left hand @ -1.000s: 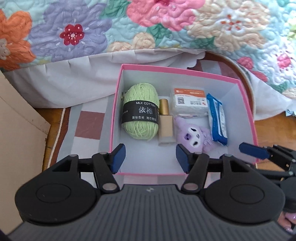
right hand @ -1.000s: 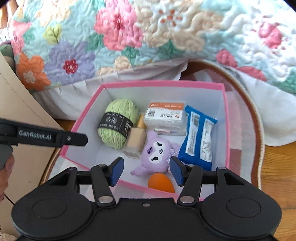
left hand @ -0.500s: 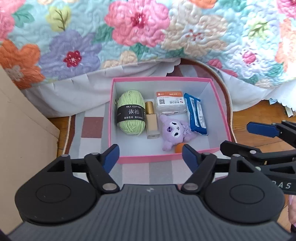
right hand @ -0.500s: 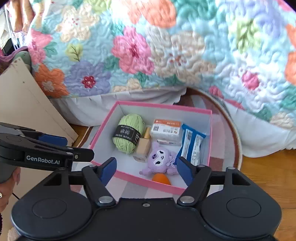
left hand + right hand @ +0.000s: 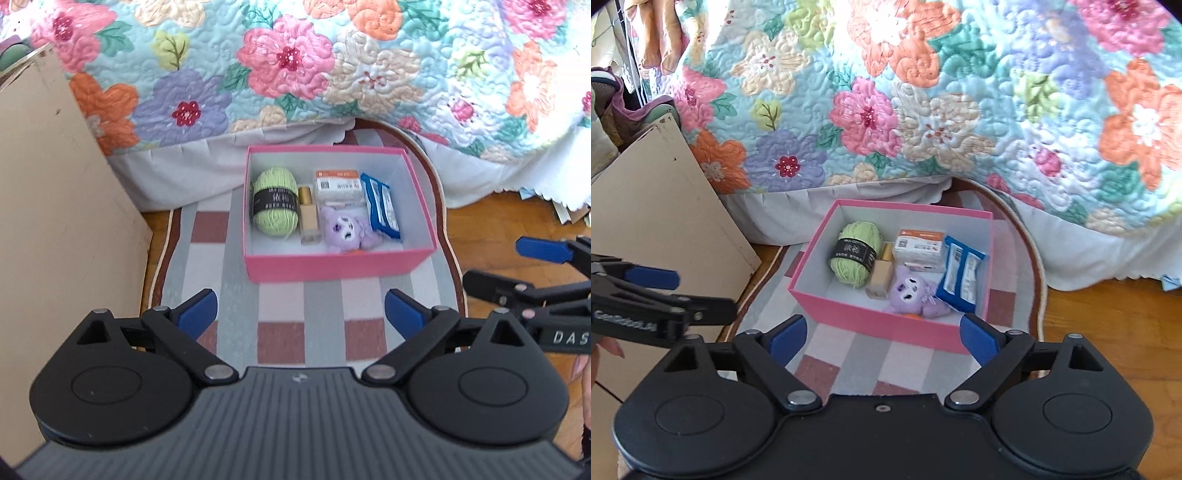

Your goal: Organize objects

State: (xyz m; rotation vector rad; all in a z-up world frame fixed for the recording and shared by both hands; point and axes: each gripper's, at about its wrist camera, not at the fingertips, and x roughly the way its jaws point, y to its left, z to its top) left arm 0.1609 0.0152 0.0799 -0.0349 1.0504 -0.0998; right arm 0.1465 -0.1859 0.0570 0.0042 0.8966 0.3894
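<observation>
Pink box (image 5: 332, 264) sits on the striped rug (image 5: 280, 332) below the bed, already packed. Left gripper (image 5: 301, 312) and right gripper (image 5: 882, 334) hover before it, fingers spread and empty; a careless forward sweep could shove the box.

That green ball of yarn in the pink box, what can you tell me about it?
The green yarn ball is a soft, pale-green skein, plump and oval, wrapped around its middle by a black paper band with white lettering. It looks unused and neatly wound. It lies on its side at the left end of the pink box, close to or against the left wall. The gold-capped bottle lies right alongside it. Neither claw touches it.
</observation>
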